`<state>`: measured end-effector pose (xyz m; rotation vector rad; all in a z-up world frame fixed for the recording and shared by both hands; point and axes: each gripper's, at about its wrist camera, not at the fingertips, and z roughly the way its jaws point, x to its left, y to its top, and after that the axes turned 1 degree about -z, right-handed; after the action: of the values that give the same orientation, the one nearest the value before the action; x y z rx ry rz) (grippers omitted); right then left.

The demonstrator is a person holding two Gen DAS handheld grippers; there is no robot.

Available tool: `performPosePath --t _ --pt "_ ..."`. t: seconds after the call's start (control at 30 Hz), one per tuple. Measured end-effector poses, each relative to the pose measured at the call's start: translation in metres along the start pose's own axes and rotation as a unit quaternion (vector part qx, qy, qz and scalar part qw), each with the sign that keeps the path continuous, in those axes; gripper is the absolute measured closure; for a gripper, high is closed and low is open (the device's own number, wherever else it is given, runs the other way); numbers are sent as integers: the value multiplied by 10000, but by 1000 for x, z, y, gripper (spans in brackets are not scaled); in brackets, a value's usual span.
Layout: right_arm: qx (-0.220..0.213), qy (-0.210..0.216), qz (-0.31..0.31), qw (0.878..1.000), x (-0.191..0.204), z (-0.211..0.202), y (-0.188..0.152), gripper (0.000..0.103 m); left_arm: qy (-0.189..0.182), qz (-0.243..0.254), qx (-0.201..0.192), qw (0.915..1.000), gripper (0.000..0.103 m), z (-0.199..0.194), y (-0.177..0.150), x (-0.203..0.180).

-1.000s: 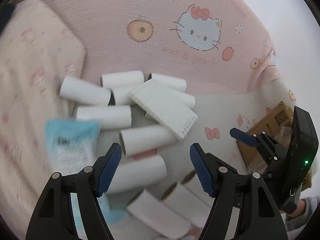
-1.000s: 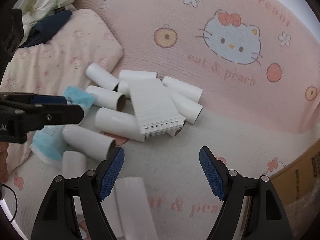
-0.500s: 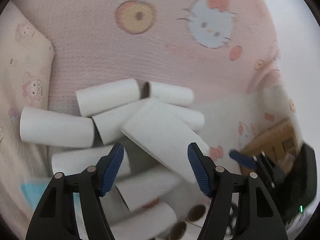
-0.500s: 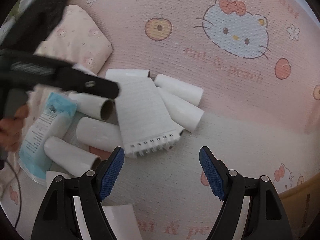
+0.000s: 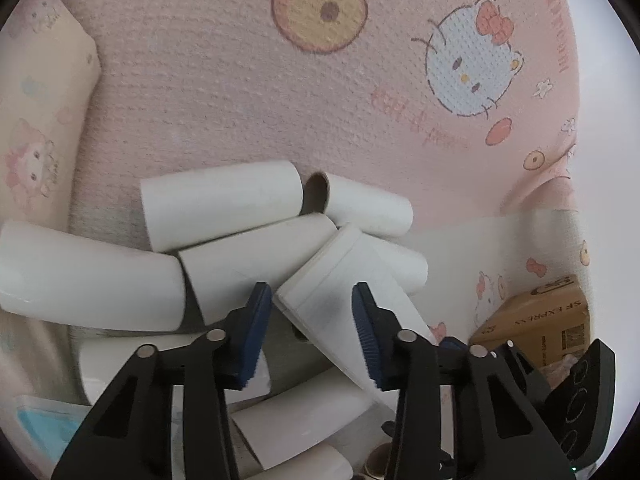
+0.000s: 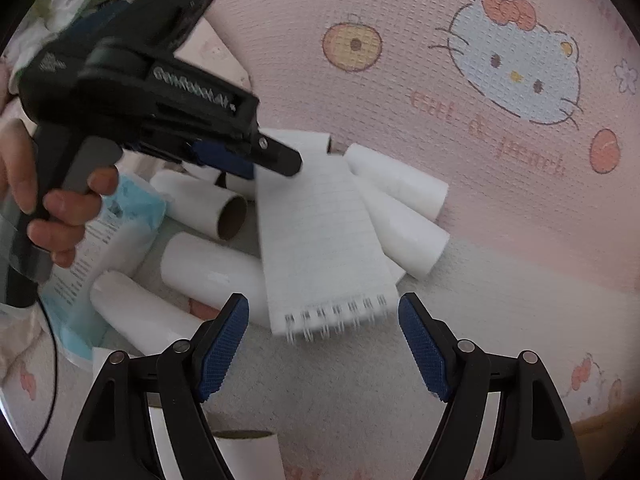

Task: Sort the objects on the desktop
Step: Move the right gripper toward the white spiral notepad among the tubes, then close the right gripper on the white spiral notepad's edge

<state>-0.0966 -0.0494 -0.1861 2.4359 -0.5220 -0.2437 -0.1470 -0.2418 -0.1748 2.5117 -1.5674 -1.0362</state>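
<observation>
A white spiral notepad (image 6: pixel 320 240) lies on top of a heap of white cardboard tubes (image 6: pixel 212 268) on a pink Hello Kitty blanket. In the left wrist view the notepad's plain far end (image 5: pixel 336 280) sits between the pads of my left gripper (image 5: pixel 312 316), whose jaws are narrowed around it; contact is not clear. In the right wrist view the left gripper's tip (image 6: pixel 276 160) is at the notepad's far end. My right gripper (image 6: pixel 324 344) is open and empty, just short of the notepad's spiral edge.
A blue-and-white packet (image 6: pixel 104 240) lies left of the tubes. More tubes (image 5: pixel 220 200) lie behind the notepad. A brown cardboard box (image 5: pixel 536 320) stands at the right. A pale pillow (image 5: pixel 36 120) lies at the left. The blanket (image 6: pixel 440 100) rises behind the heap.
My left gripper has moved forward over the tubes to the notepad's far end and its jaws have narrowed. My right gripper has moved closer to the spiral edge, still open.
</observation>
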Motion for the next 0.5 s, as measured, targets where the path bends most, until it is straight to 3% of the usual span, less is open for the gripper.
performPosePath --t 0.1,0.3,0.37,0.5 --pt "88 229 74 9997 -5 4 0 27 -88 -104 124 9998 61 5 -2 1" --pt "240 249 -131 9993 -6 1 -3 49 -88 -45 116 9999 62 2 -13 -3" --pt "286 199 -236 9991 -3 0 -4 51 -38 -49 54 10000 69 -2 -17 -5" --pt "382 220 -175 9989 -5 -3 -10 51 -179 84 116 9997 73 -9 -25 -11"
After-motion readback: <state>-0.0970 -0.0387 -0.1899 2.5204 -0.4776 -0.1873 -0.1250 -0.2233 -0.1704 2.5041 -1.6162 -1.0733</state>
